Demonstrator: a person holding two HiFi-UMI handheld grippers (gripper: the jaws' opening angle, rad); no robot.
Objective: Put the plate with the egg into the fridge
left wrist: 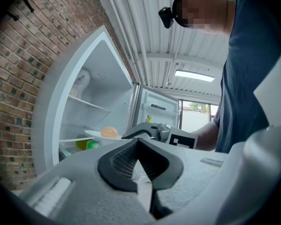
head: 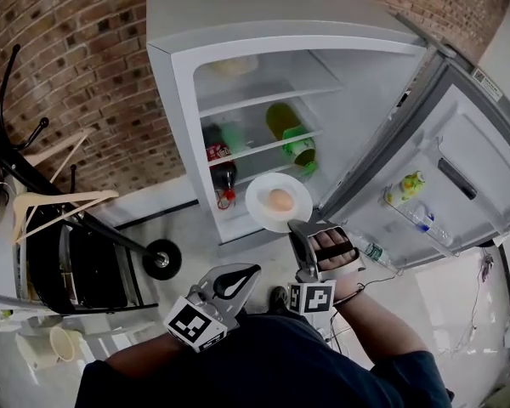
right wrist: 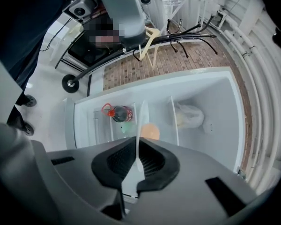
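A white plate (head: 270,214) with a brown egg (head: 280,200) on it hangs in the air just in front of the open fridge (head: 180,83), level with its lower shelves. My right gripper (head: 297,225) is shut on the plate's near rim. In the right gripper view the plate (right wrist: 141,118) shows edge-on between the pads, with the egg (right wrist: 151,131) beyond. My left gripper (head: 256,270) is shut and empty, low and to the left of the plate. From the left gripper view the plate (left wrist: 94,134) and egg (left wrist: 109,131) appear past its closed tips (left wrist: 138,141).
Inside the fridge are a cola bottle (head: 222,170), a green bottle (head: 291,134) and a pale bag (head: 232,66) on the top shelf. The door (head: 446,168) stands open to the right with bottles (head: 405,187) in its rack. A black wheeled rack (head: 85,253) with hangers stands at left.
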